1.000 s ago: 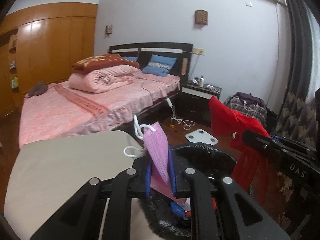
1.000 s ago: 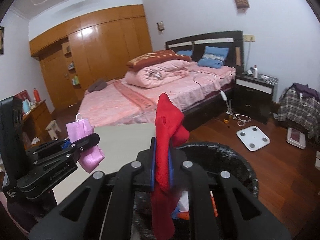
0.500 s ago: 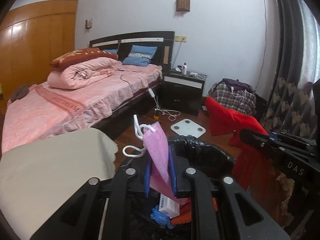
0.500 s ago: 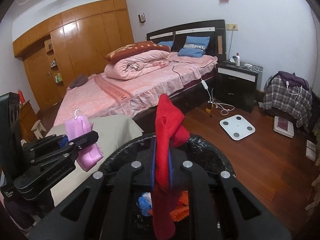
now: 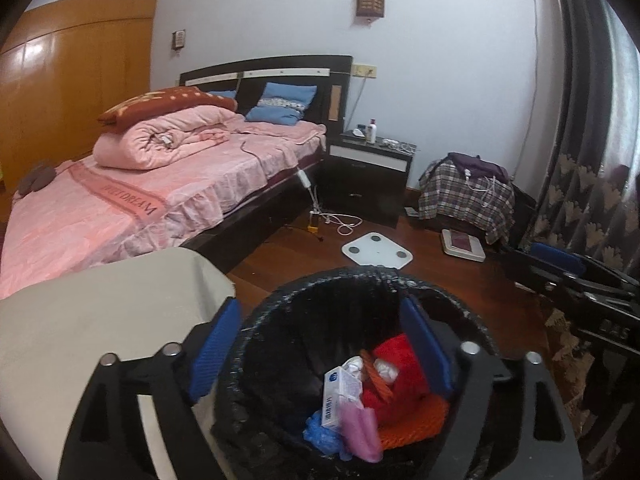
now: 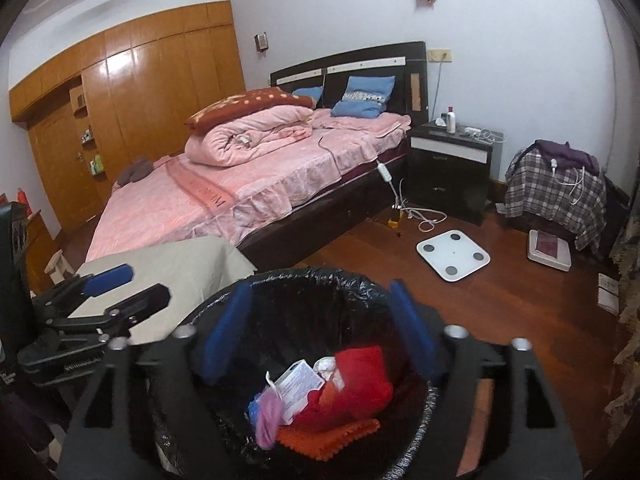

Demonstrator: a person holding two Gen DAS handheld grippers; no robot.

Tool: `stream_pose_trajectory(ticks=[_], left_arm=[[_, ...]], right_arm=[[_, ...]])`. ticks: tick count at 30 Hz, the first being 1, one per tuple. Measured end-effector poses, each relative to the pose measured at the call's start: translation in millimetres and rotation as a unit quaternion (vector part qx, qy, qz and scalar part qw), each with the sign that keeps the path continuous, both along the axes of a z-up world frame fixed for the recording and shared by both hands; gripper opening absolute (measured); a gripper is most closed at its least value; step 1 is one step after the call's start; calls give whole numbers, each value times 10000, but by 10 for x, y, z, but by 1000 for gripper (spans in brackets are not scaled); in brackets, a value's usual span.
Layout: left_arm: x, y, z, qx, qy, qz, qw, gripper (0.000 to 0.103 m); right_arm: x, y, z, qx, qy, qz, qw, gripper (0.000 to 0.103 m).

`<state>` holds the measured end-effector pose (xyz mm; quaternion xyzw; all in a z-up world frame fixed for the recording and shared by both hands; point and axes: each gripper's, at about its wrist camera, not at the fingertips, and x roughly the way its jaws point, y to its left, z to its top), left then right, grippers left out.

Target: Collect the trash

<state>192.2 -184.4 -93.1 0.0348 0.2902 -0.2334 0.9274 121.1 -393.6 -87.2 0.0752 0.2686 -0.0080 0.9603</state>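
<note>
A black-lined trash bin (image 5: 328, 284) stands on the floor under both grippers; it also shows in the right wrist view (image 6: 304, 276). Inside lie the pink face mask (image 5: 360, 432), the red cloth (image 5: 396, 376), a white box (image 5: 338, 398), a blue glove and an orange mat. The right wrist view shows the mask (image 6: 267, 416) and the cloth (image 6: 360, 380) too. My left gripper (image 5: 320, 344) is open and empty over the bin. My right gripper (image 6: 318, 328) is open and empty over the bin.
A beige-covered table (image 5: 100, 320) stands left of the bin. A pink bed (image 5: 160, 192) and a black nightstand (image 5: 368, 176) are behind. A white scale (image 5: 376, 250), cables and a plaid-covered bundle (image 5: 468, 196) lie on the wooden floor. A curtain hangs at the right.
Both grippers opened over the bin. The pink mask dropped from the left gripper and the red cloth from the right; both now lie in the bin.
</note>
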Motion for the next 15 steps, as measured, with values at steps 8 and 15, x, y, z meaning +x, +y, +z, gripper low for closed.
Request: stream_pose_trajectory(ticks=[8,15], left_arm=[[-87,355,165,34,-105,450,9989,97],[-277,607,330,116,-197,748,9969,97]], right_arm=[[-147,70,95,27,-3,8,10000,97],[-321,313,262,78,-22,202,9998,98]])
